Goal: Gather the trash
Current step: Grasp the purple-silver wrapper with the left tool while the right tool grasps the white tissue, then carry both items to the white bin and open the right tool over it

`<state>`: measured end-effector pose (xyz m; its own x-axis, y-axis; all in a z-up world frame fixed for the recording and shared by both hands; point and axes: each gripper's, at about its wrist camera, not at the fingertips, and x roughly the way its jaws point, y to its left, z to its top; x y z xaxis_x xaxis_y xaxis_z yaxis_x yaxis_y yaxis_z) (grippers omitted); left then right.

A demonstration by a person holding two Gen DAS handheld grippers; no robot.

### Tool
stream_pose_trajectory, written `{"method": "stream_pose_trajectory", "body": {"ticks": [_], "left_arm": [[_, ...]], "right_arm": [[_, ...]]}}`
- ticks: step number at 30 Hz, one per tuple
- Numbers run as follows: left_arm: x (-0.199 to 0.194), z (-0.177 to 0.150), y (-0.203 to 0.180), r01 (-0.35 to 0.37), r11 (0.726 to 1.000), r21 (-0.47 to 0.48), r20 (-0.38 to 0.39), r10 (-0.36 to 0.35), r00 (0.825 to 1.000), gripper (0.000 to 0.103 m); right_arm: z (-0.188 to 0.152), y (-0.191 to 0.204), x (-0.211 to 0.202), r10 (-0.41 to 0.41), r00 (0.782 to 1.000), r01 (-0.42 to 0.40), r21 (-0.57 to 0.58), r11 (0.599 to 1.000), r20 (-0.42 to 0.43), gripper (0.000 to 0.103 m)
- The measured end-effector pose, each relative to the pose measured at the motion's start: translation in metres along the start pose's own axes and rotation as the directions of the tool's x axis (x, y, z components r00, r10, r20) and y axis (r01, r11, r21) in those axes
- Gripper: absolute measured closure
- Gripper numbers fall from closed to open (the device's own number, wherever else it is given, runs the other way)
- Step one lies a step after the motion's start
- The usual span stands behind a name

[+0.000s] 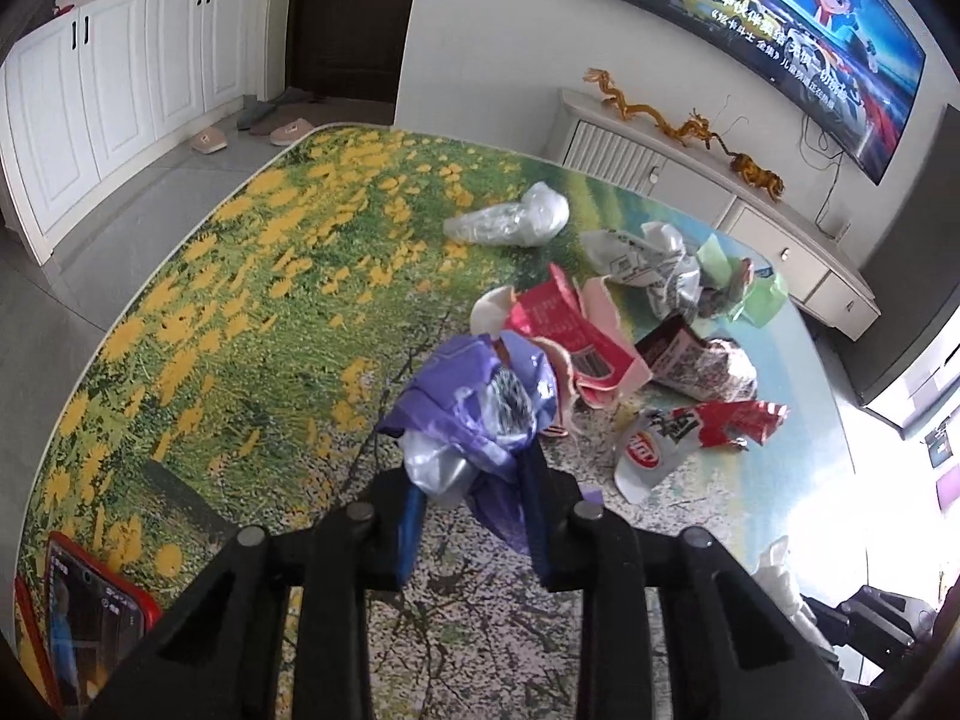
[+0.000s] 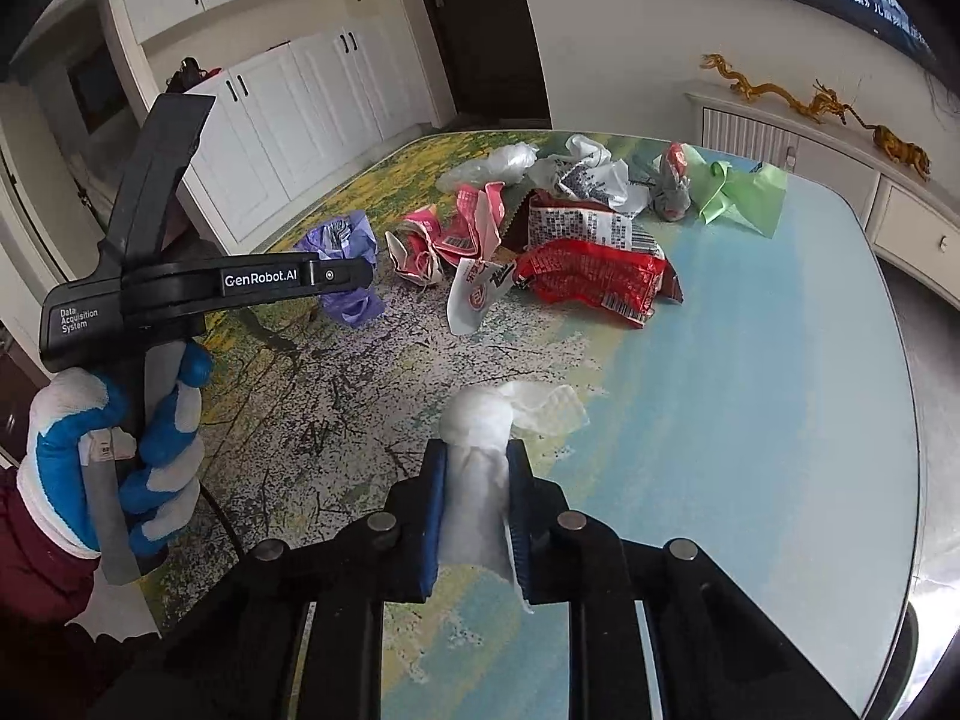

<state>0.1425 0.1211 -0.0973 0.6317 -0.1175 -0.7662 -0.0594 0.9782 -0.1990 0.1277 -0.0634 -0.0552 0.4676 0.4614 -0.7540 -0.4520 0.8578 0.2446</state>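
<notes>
Trash is in both my grips: my left gripper (image 1: 474, 516) is clenched on a crumpled purple plastic bag (image 1: 474, 402), and my right gripper (image 2: 477, 516) is clamped on a wad of white tissue (image 2: 477, 480). Beyond them, a red printed snack wrapper (image 2: 594, 276) and other litter lie on the landscape-printed table (image 2: 780, 390), uncollected. Most work remains, I judge.

Purple bag (image 1: 474, 414); white tissue (image 2: 477, 480); yellow-flowered green tablecloth (image 1: 240, 276)
</notes>
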Motion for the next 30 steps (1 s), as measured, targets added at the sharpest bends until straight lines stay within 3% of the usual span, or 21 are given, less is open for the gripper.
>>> {"method": "stream_pose_trajectory", "body": {"ticks": [9,17,23,30], "left_arm": [[-0.057,0.005,-0.027,0.056,0.996,0.064,0.111,-0.063,0.992,0.077],[-0.094,0.004,-0.06,0.141,0.979,0.144,0.152,-0.163,0.975,0.077],[-0.108,-0.002,-0.106,0.246,0.935,0.256,0.12,-0.283,0.951,0.077],[-0.11,-0.012,-0.187,0.314,0.857,0.408,0.054,-0.366,0.929,0.077]], "right_arm": [[0.002,-0.013,-0.072,-0.055,0.985,0.043,0.076,0.996,0.166,0.085],[-0.011,-0.037,-0.138,-0.149,0.946,0.104,0.164,0.981,0.288,0.085],[-0.029,-0.072,-0.175,-0.243,0.909,0.157,0.262,0.952,0.339,0.085],[-0.064,-0.124,-0.21,-0.362,0.865,0.208,0.409,0.889,0.347,0.085]]}}
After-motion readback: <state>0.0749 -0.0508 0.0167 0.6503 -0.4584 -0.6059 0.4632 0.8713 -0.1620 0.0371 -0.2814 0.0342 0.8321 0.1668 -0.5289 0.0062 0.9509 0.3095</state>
